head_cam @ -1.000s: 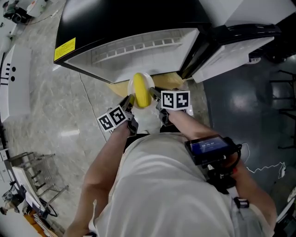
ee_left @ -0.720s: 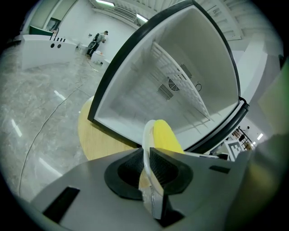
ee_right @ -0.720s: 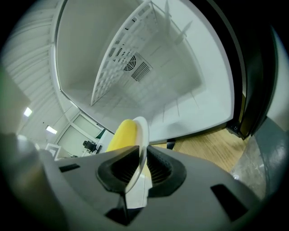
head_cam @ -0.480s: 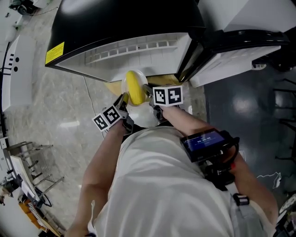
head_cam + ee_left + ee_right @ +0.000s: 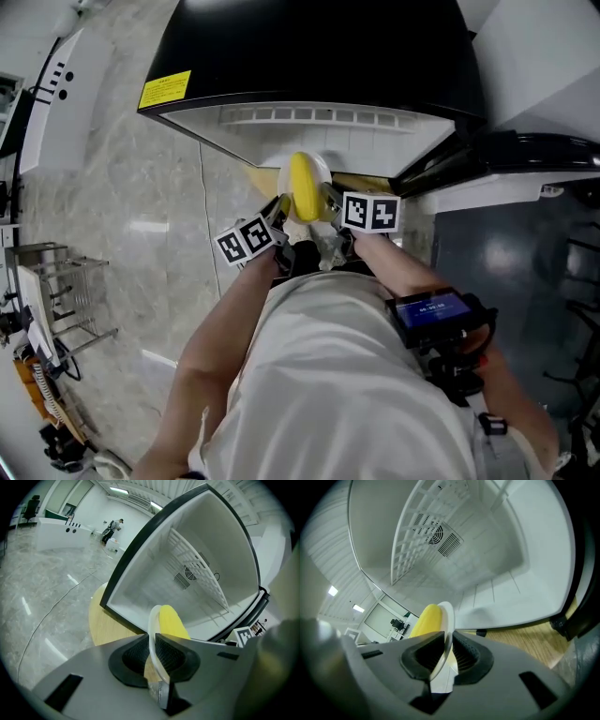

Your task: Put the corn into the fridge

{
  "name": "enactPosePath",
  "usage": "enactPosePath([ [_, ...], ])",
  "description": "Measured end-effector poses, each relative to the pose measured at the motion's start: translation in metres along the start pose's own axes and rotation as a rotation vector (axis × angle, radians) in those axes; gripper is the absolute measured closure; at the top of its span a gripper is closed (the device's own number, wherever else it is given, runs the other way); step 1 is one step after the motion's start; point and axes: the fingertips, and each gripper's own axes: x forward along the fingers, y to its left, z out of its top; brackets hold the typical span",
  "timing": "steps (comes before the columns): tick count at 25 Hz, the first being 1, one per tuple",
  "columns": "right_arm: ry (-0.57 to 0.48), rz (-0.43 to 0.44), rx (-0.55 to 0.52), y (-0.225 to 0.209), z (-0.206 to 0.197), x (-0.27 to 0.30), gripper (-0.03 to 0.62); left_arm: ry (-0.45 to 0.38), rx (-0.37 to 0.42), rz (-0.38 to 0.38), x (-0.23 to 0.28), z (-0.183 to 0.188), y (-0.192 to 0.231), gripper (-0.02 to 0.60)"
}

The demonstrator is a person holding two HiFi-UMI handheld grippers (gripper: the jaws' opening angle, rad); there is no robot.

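Note:
A yellow corn cob point(image 5: 302, 187) lies on a small white plate point(image 5: 319, 167), held just in front of the open fridge point(image 5: 319, 127). My left gripper point(image 5: 279, 208) is shut on the plate's left rim point(image 5: 152, 625), with the corn point(image 5: 172, 623) right behind it. My right gripper point(image 5: 330, 199) is shut on the plate's right rim point(image 5: 448, 620), and the corn point(image 5: 425, 619) shows beside it. The fridge's white inside point(image 5: 487, 559) stands open ahead, with a wire shelf point(image 5: 417, 531) in it.
The black fridge stands on a round wooden base point(image 5: 105, 625). Its door point(image 5: 511, 159) hangs open at the right. A cable point(image 5: 202, 197) runs over the marble floor at the left, where a metal rack point(image 5: 61, 281) and a white counter point(image 5: 56, 103) also stand.
Both grippers keep their hold on the plate. The plate with the corn has come a little nearer the fridge's opening, and the head view has swung to face the fridge more squarely.

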Motion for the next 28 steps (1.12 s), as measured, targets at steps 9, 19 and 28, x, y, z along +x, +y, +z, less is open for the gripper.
enactPosePath([
  [9,0.005,-0.043,-0.014,-0.012,0.011,0.019,0.54,0.023,-0.001,-0.004,0.022,0.011,0.011,0.535],
  [19,0.028,-0.048,-0.037,-0.035,0.042,0.038,0.54,0.012,0.0,0.003,0.058,0.032,0.006,0.537],
  [28,0.056,-0.053,-0.072,-0.043,0.035,0.043,0.54,-0.005,-0.049,-0.007,0.062,0.017,0.015,0.537],
])
